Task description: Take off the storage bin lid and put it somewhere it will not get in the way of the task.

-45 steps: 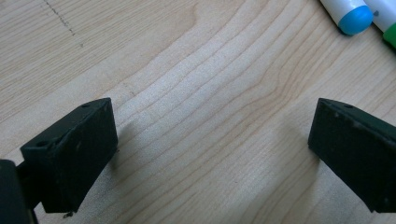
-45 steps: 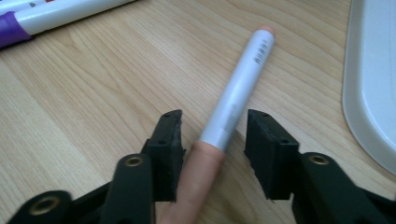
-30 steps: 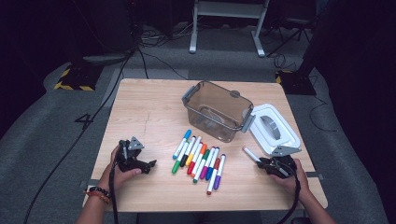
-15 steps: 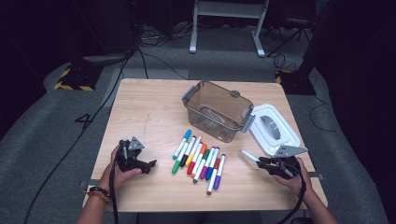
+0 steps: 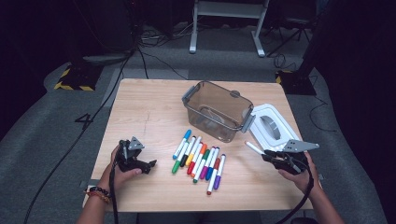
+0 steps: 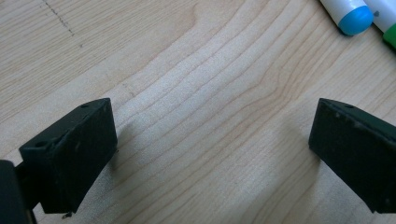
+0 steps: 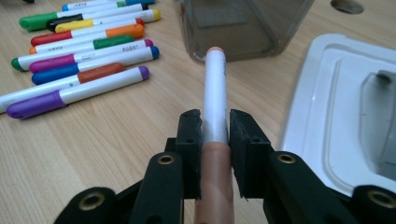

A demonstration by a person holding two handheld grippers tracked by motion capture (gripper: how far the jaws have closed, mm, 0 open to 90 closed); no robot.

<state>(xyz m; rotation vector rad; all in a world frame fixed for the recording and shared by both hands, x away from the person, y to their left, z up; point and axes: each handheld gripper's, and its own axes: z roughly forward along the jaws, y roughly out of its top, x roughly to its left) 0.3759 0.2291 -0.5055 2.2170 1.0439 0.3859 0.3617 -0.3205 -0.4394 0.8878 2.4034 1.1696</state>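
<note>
Several coloured markers (image 5: 198,159) lie side by side at the middle front of the wooden table (image 5: 149,107). My right gripper (image 5: 268,155) hovers at the right front, shut on a white marker with a peach cap (image 5: 252,148). In the right gripper view both jaws of the right gripper (image 7: 215,126) press on that marker (image 7: 215,79), which points toward the clear bin (image 7: 243,23). My left gripper (image 5: 148,164) rests on the table at the left front. In its own view the left gripper (image 6: 210,140) stands open over bare wood, with a blue marker cap (image 6: 356,18) at the top right.
A clear plastic bin (image 5: 217,109) with grey handles stands behind the markers. Its white lid (image 5: 273,126) lies on the table at the right, close under the right gripper. Cables and a metal stand sit on the floor beyond the far edge.
My right gripper has risen a little off the table with the white marker in its jaws. The left gripper and the row of markers have stayed where they were.
</note>
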